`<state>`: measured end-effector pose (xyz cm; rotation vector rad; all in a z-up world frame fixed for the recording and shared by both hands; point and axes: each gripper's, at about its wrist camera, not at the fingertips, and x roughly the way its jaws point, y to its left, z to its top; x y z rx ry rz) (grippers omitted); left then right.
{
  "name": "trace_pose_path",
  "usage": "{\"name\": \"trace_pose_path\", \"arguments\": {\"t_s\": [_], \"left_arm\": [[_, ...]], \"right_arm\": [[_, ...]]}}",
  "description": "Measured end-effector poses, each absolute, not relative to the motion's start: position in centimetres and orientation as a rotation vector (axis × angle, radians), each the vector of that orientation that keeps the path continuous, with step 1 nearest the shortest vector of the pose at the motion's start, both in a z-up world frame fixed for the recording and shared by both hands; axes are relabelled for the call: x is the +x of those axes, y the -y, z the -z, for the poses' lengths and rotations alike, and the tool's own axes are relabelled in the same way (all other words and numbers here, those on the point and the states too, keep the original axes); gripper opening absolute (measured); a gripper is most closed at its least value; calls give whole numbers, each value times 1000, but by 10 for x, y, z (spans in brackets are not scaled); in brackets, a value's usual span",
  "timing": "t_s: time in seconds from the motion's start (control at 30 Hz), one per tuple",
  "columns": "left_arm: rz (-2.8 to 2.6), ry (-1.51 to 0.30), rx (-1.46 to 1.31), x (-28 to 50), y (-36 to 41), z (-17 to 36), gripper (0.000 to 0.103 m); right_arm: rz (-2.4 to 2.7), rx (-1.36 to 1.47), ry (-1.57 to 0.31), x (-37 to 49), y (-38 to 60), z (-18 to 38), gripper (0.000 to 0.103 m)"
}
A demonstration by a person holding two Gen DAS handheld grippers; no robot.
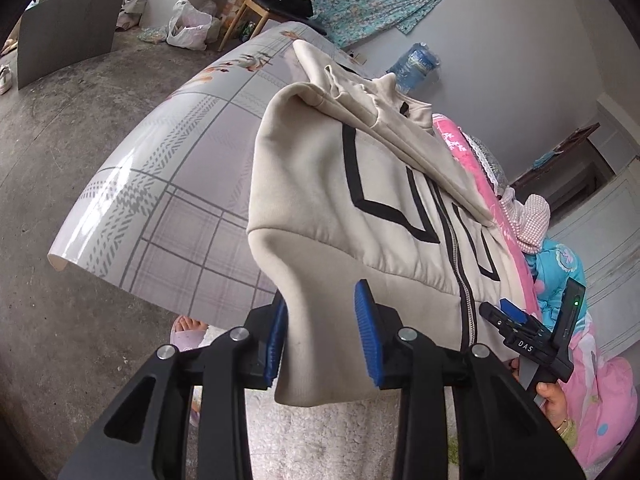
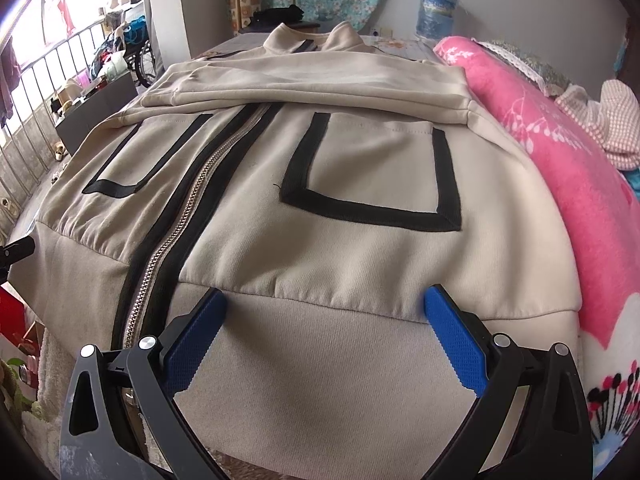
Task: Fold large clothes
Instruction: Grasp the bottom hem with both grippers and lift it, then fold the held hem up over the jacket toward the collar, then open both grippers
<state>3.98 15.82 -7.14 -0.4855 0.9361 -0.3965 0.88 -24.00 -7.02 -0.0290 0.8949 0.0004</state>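
Note:
A beige zip-up jacket [image 2: 360,248] with black pocket outlines lies front up on the bed, its sleeves [image 2: 320,84] folded across the chest. In the left wrist view my left gripper [image 1: 322,300] is shut on the left corner of the jacket's hem band [image 1: 320,360], which hangs bunched between the blue pads [image 1: 366,336] and is lifted off the bed. My right gripper [image 2: 324,300] stands wide open over the hem's right part, its pads [image 2: 452,336] touching the seam line and the band lying slack between them. It also shows at the jacket's far side [image 1: 516,320], held by a hand [image 1: 556,400].
The bed's checked grey sheet [image 1: 180,168] runs left of the jacket, with its edge dropping to concrete floor [image 1: 60,160]. A pink blanket [image 2: 560,184] and piled clothes [image 2: 608,120] lie along the jacket's right side. A slippered foot [image 1: 188,330], a wooden chair [image 1: 276,4] and a water bottle [image 1: 416,64] are nearby.

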Motion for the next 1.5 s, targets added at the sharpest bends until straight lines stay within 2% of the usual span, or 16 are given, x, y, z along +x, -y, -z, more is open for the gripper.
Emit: {"name": "trace_pose_path", "arguments": {"t_s": [0.1, 0.33, 0.47, 0.77, 1.03, 1.1, 1.2, 1.43, 1.5], "left_arm": [[377, -948, -454, 42, -155, 74, 31], [261, -982, -237, 43, -133, 67, 19], [203, -979, -121, 41, -119, 65, 18], [171, -978, -74, 42, -115, 65, 18], [153, -981, -37, 42, -108, 64, 18], [150, -982, -33, 43, -107, 64, 18], [146, -984, -26, 42, -106, 64, 18], [138, -986, -24, 43, -105, 64, 18], [137, -988, -23, 43, -105, 64, 18]], "right_arm": [[-12, -34, -875, 6, 240, 71, 95], [-48, -57, -909, 6, 241, 67, 95], [-58, -38, -916, -8, 244, 60, 95], [49, 96, -896, -61, 299, 38, 94], [145, 226, -880, -75, 347, 38, 71], [137, 265, -882, -72, 353, 41, 61], [142, 284, -877, -65, 360, 45, 53], [127, 317, -886, -69, 363, 47, 43], [109, 328, -907, -73, 360, 50, 34]]}}
